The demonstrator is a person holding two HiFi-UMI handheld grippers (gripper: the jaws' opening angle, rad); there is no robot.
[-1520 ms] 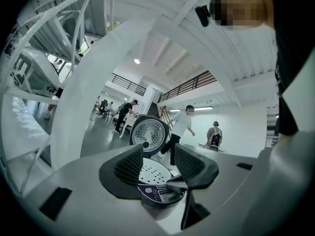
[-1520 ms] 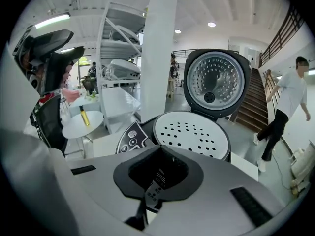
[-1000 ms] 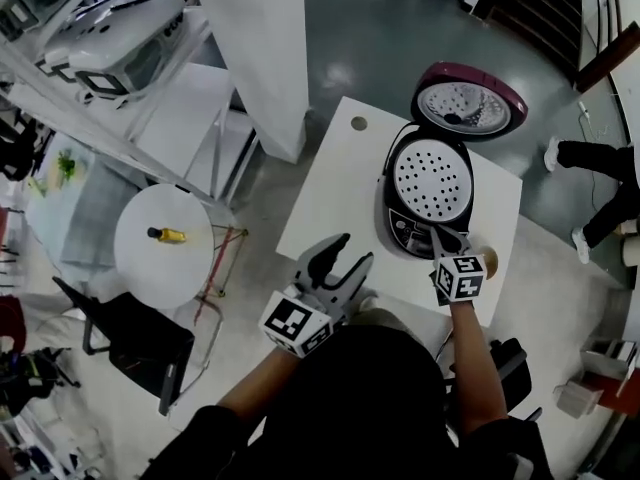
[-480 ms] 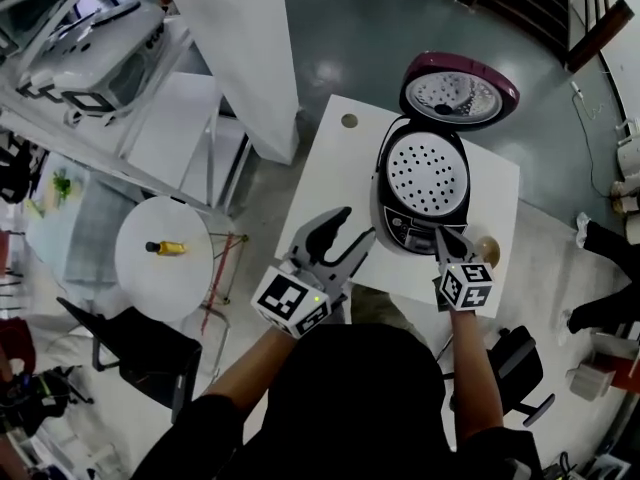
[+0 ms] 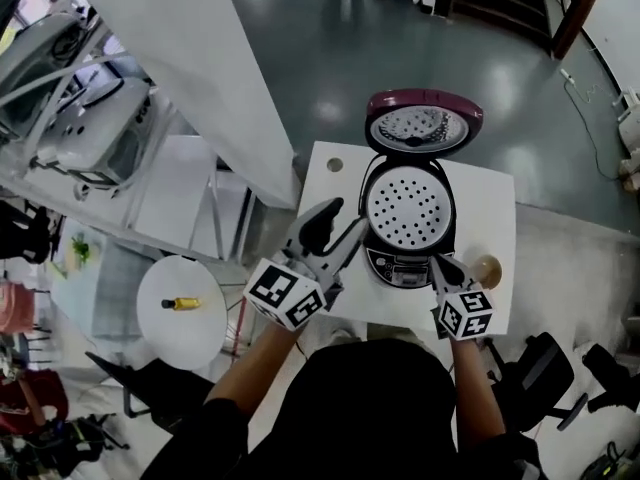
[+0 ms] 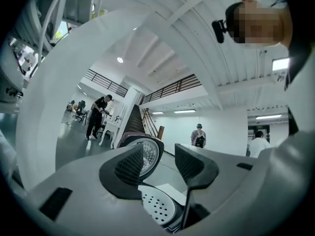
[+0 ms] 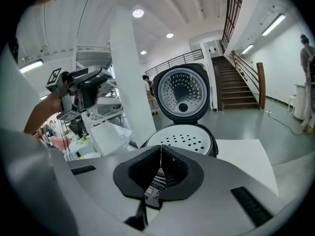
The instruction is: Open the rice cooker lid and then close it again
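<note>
1. One rice cooker with a black body [image 5: 405, 253] is sitting about the middle of one white square table [image 5: 495, 198], with its control panel facing the near side.
2. Its one round maroon lid [image 5: 423, 123] is standing open, tipped back at the far side and showing its silvery inner face. One white perforated round plate [image 5: 408, 206] is covering the pot's mouth.
3. One small tan round object [image 5: 488, 267] is lying on the table just right of the cooker's near corner; I cannot tell what it is.
4. Two hand-held grippers are showing, each carrying one marker cube.
5. The left gripper [image 5: 340, 223] is hovering just left of the cooker, pointing far and slightly right. Its jaws are gaping wide with nothing between them, and the lid and plate are showing beyond the gap.
6. The right gripper [image 5: 438, 261] is pointing far and downward at the cooker's near right edge. Its jaws are pressing together, gripping nothing.
7. Both bare forearms are reaching forward from dark sleeves, the left one angling rightward.
8. Well to the left, one small round white table [image 5: 160, 333] is carrying one yellow bottle [image 5: 183, 303] lying on its side.
</note>
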